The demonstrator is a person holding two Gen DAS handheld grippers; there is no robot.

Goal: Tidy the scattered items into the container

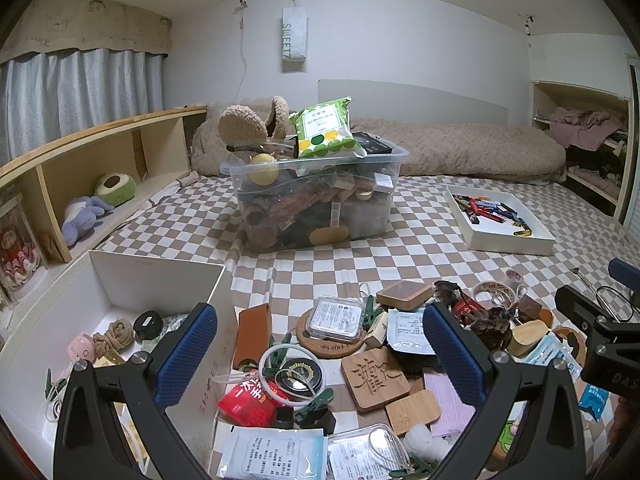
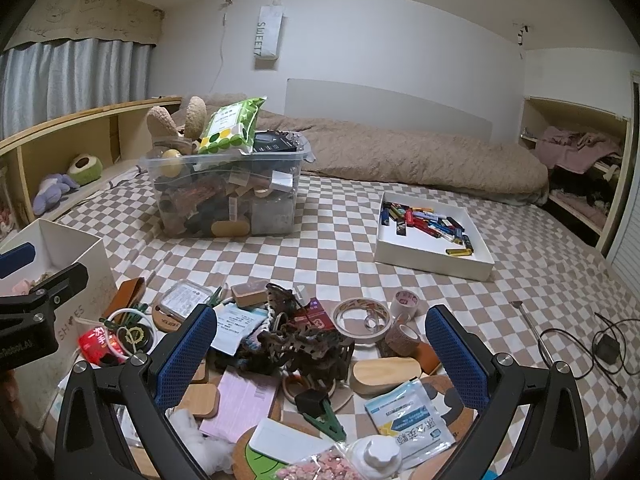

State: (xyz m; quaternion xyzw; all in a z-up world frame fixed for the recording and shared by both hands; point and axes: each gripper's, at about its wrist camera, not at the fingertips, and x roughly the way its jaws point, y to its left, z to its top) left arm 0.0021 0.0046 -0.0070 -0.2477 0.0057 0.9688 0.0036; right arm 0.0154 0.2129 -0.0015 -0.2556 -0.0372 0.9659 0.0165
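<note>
Carved square wooden coaster [image 1: 375,376] amid clutter

- A bed [image 2: 340,240] with a brown-and-white checked cover is carrying everything.
- A clear plastic tub [image 2: 224,200], heaped full, is sitting toward its far side.
- A shallow white tray [image 2: 432,260] is lying to the right.
- A white box [image 1: 120,280] is standing at the left.
- Loose small items [image 2: 300,344] are cluttering the near part.
- A black cable [image 2: 608,344] is trailing at the right.
</note>
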